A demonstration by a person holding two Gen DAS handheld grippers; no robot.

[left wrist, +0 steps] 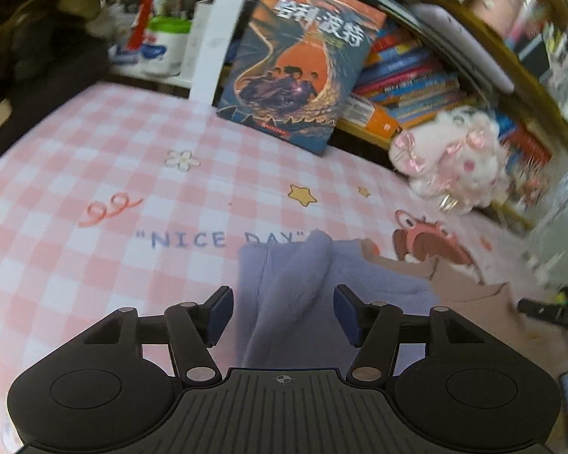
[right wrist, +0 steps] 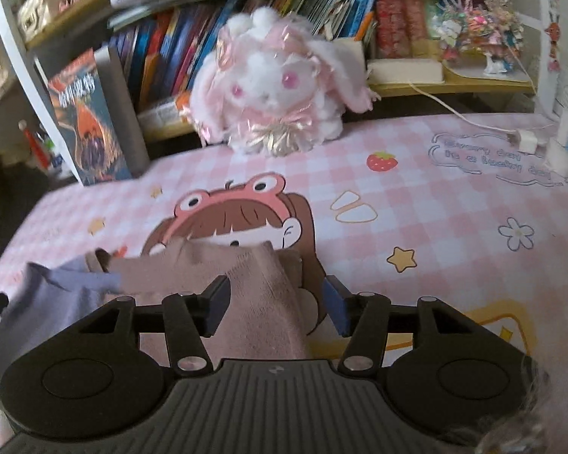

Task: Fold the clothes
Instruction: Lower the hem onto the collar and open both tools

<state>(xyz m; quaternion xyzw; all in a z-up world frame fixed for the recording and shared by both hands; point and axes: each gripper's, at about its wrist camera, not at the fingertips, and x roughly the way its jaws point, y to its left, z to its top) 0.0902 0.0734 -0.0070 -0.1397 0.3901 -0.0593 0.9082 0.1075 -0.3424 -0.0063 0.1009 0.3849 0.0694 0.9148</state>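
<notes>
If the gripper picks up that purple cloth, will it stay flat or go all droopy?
Probably droopy: the purple cloth already bunches into soft folds between the open fingers of the left gripper. It looks thin, so likely light. It overlaps the pinkish-brown cloth beside it, so lifting one may drag the other along the checked tablecloth.

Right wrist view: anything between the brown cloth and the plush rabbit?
Nothing. Between brown knit cloth and white-pink plush rabbit lies bare pink checked cover.

Both grippers, left gripper (left wrist: 283,316) and right gripper (right wrist: 276,308), jaws apart
</notes>
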